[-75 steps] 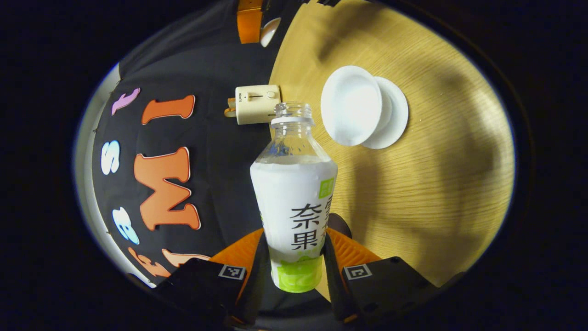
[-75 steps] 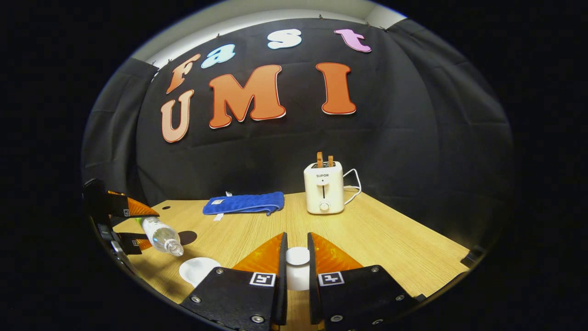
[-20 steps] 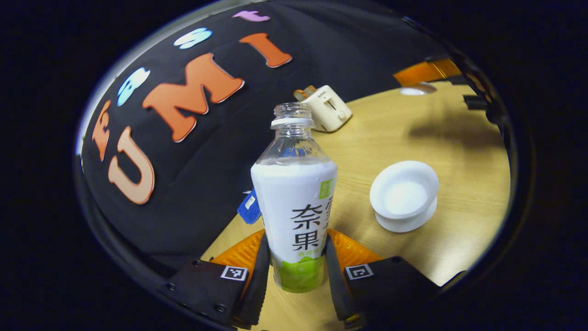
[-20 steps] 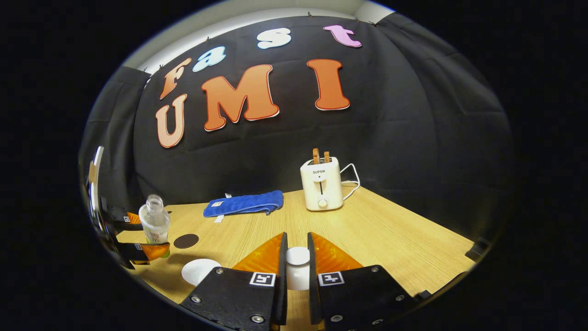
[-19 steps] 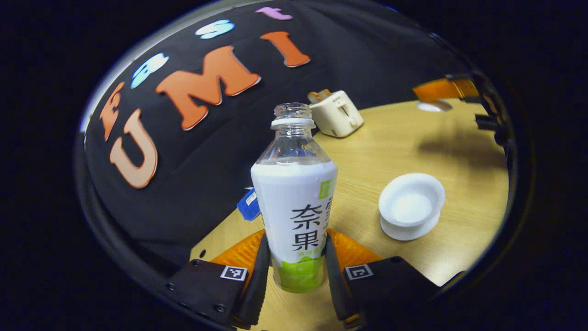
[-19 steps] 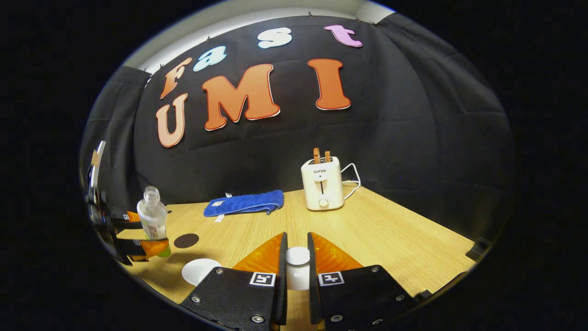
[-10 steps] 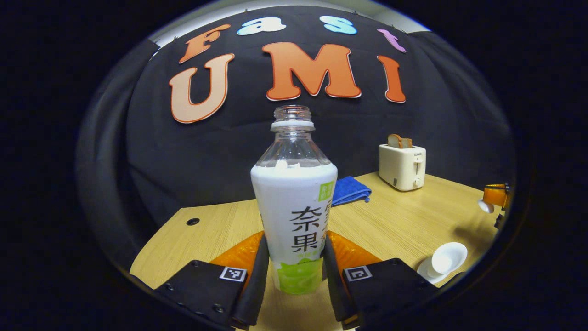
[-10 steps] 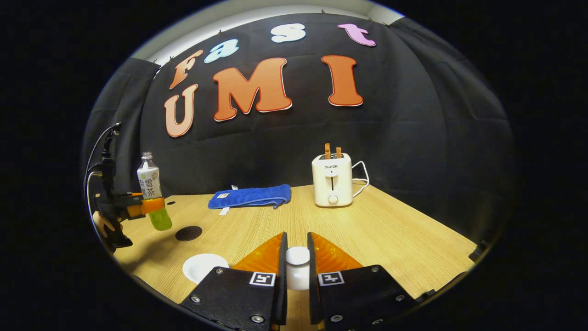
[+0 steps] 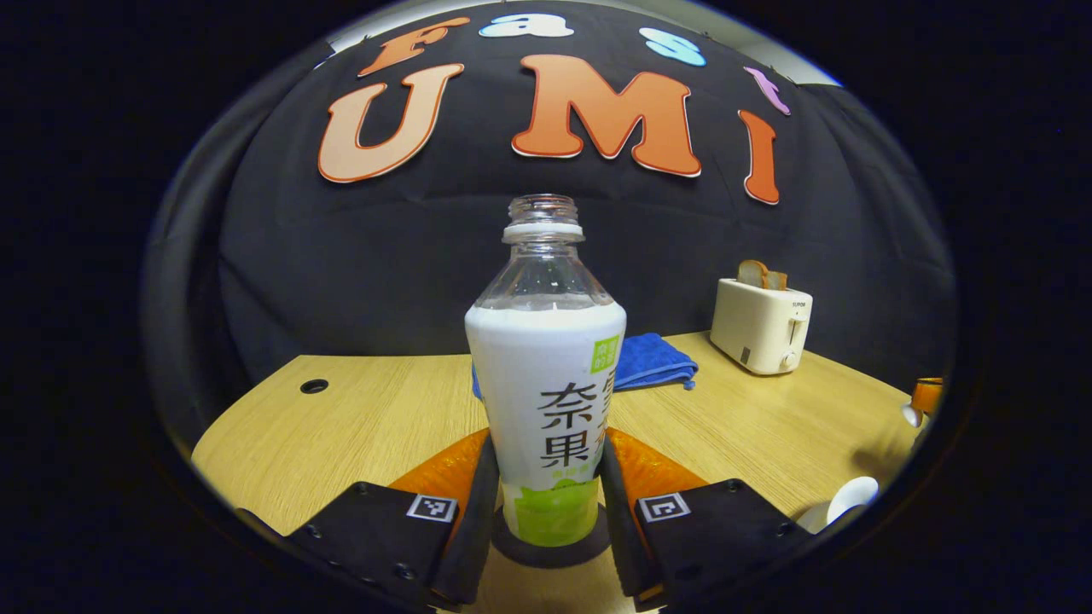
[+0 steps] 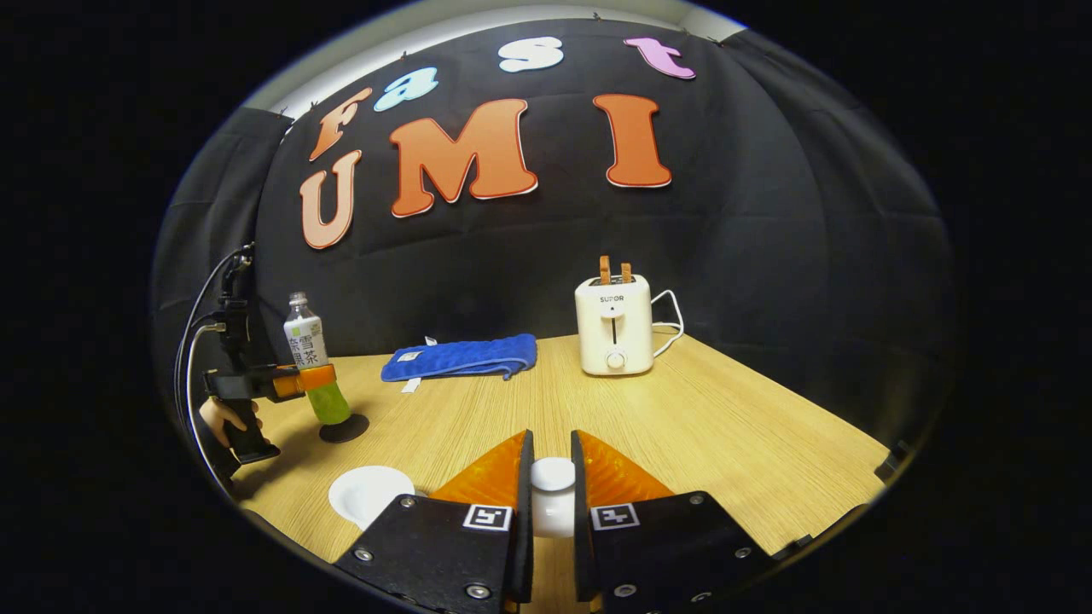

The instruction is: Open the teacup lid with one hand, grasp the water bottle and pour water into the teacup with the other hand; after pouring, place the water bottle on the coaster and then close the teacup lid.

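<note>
The uncapped water bottle, with a white and green label, stands upright between the fingers of my left gripper, which is shut on its lower body. Its base sits over the dark round coaster; whether it touches I cannot tell. The right gripper view shows the same bottle, coaster and left gripper, held by a hand at the far left. My right gripper is shut on the white teacup lid. The open white teacup on its saucer stands low left of it, and appears at the lower right edge as teacup.
A blue towel lies at the back of the wooden table. A cream toaster with toast and a white cord stands to its right. The left gripper view has the towel, toaster and a table hole.
My left gripper has swung the bottle from tilted over the teacup back to upright, carried it left and lowered it onto the coaster spot. The right gripper kept the lid, barely moving.
</note>
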The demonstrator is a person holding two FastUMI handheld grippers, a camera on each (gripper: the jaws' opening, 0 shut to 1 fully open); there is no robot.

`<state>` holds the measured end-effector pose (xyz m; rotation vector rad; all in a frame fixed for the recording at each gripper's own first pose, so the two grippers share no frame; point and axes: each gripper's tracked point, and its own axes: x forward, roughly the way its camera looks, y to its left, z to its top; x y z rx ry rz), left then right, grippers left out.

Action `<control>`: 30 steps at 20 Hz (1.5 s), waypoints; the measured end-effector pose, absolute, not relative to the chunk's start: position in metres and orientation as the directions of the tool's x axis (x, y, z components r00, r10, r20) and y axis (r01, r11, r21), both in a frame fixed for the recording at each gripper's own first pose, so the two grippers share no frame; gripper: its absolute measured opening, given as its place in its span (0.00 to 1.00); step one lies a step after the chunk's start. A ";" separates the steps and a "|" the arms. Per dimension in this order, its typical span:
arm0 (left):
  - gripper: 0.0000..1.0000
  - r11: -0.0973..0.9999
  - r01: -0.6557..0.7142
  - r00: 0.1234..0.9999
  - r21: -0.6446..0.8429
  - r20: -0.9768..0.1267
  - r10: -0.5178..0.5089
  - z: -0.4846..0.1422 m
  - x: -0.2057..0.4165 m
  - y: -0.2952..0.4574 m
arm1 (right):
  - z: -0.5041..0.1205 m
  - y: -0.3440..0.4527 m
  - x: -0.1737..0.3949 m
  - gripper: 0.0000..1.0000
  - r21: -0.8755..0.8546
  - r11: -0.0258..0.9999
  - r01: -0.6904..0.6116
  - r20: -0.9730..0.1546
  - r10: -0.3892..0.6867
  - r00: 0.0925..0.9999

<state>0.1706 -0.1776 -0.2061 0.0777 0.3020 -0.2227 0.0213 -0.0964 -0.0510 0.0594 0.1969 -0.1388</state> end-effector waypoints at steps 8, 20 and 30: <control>0.63 0.974 0.225 0.921 0.023 -0.330 -0.205 -0.219 0.170 -0.177 | -0.054 -0.096 0.021 0.19 0.050 0.988 0.144 -0.207 -0.131 0.970; 0.76 0.981 0.192 0.933 0.016 -0.312 -0.178 -0.215 0.168 -0.171 | -0.051 -0.004 0.031 0.19 0.054 0.997 -0.059 -0.176 0.067 0.982; 1.00 0.986 0.160 0.943 0.037 -0.300 -0.142 -0.212 0.137 -0.161 | -0.082 0.059 0.043 0.20 0.022 0.979 -0.202 -0.238 0.201 0.950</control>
